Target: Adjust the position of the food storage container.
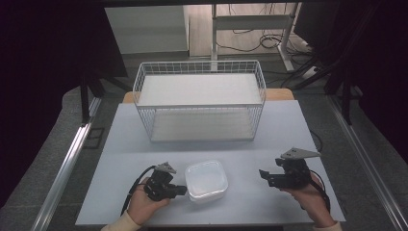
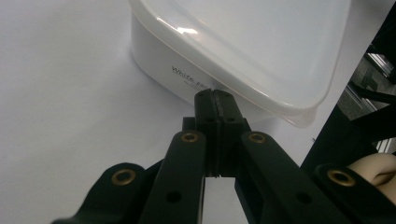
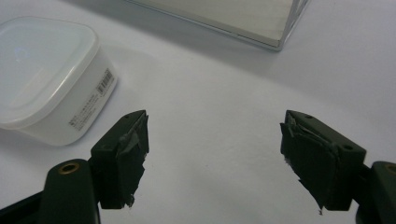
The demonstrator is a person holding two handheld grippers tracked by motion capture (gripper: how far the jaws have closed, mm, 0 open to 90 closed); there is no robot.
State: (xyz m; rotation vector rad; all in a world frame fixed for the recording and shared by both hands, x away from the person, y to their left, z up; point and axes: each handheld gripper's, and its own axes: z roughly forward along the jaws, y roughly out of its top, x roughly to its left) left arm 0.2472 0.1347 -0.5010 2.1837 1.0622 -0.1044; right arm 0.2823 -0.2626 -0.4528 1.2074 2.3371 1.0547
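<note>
High view: wire basket [image 1: 199, 98] behind lidded container [image 1: 206, 180]. Left gripper [image 2: 215, 95] jaws pressed together at container's side w/ print; right gripper [image 3: 215, 154] jaws spread, barcode label visible.

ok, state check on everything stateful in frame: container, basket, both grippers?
plastic container: lid on, upright on the table, outside the basket
wire basket: upright at the far side of the table, nothing inside
left gripper: shut, tips right at the container's side, holding nothing
right gripper: open, holding nothing, apart from the container
</note>
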